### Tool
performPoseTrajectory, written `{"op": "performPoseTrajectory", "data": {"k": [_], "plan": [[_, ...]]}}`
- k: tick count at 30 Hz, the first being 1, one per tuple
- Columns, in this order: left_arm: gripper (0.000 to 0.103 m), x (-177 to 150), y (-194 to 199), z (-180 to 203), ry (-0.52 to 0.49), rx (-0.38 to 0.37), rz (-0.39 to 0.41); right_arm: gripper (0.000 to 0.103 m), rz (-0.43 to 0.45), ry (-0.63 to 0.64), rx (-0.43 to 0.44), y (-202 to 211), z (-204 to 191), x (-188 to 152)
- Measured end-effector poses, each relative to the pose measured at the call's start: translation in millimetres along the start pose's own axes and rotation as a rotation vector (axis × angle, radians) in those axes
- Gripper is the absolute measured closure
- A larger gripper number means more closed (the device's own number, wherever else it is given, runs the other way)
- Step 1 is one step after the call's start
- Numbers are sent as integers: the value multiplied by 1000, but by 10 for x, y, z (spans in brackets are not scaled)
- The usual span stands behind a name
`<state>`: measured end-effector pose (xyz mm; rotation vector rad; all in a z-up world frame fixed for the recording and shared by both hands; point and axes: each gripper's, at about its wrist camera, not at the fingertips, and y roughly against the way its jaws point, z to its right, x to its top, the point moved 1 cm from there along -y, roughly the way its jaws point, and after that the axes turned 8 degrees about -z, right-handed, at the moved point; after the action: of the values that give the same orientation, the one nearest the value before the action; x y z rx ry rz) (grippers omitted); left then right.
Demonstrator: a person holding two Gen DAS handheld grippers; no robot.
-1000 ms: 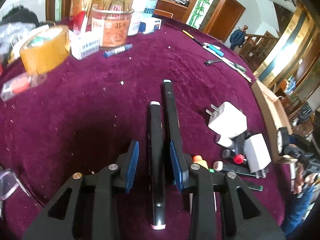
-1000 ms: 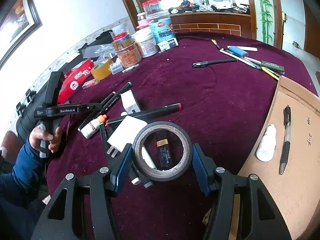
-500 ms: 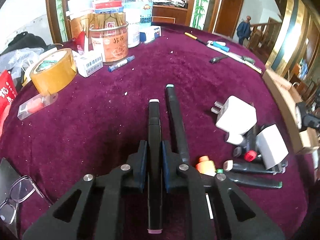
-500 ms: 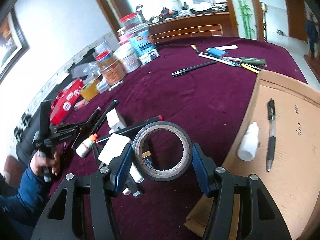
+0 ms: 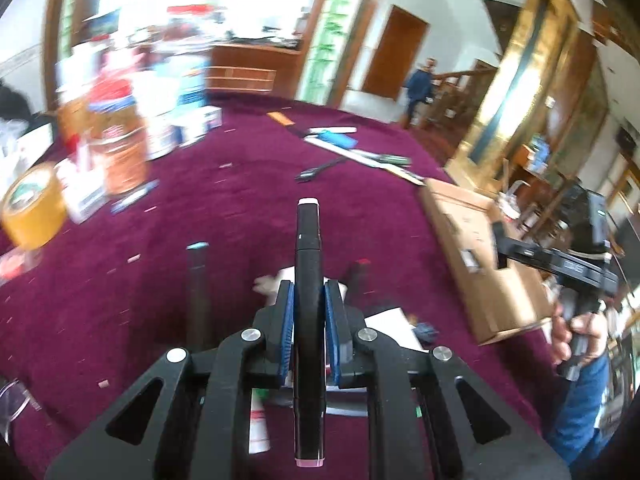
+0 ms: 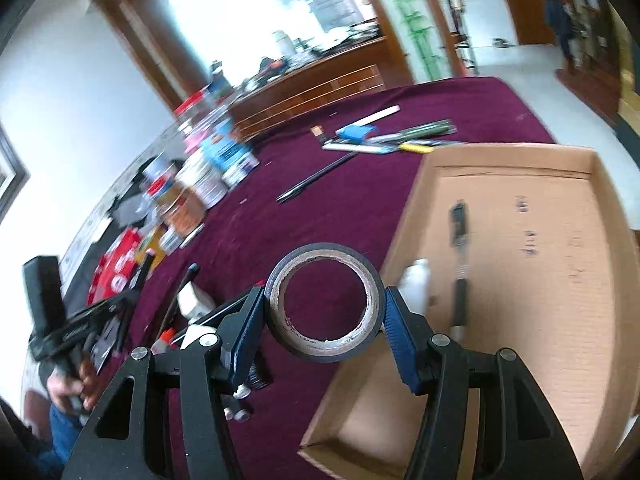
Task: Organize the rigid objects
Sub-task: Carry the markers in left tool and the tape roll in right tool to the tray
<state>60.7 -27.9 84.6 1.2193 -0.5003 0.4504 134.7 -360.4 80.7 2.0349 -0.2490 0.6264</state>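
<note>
The table [image 5: 248, 208] is covered with a matt, napped maroon cloth flecked with lint. The box [image 6: 560, 264] is made of plain brown cardboard, dull and fibrous. A glossy black plastic marker [image 5: 308, 280] is pinched between ribbed blue pads [image 5: 289, 320], probably rubber. The tape roll [image 6: 325, 300] shows smooth dark tape over a paper core.

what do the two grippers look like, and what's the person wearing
Both the left gripper and the right gripper are matte black, with angular open-frame links, silver round pivot screws and blue ribbed pads on the jaws. Each sits on a black pistol-style handle. No cables show. The person wears a blue sleeve.
</note>
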Motion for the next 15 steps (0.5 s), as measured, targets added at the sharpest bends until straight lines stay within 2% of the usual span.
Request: {"op": "performPoseTrajectory", "data": {"k": [8, 15], "plan": [[91, 258, -299, 907, -117, -142, -44, 50, 53, -114, -95, 173, 375, 80], [91, 518, -846, 1687, -119, -295, -148, 50, 71, -219, -200, 301, 759, 117]]}}
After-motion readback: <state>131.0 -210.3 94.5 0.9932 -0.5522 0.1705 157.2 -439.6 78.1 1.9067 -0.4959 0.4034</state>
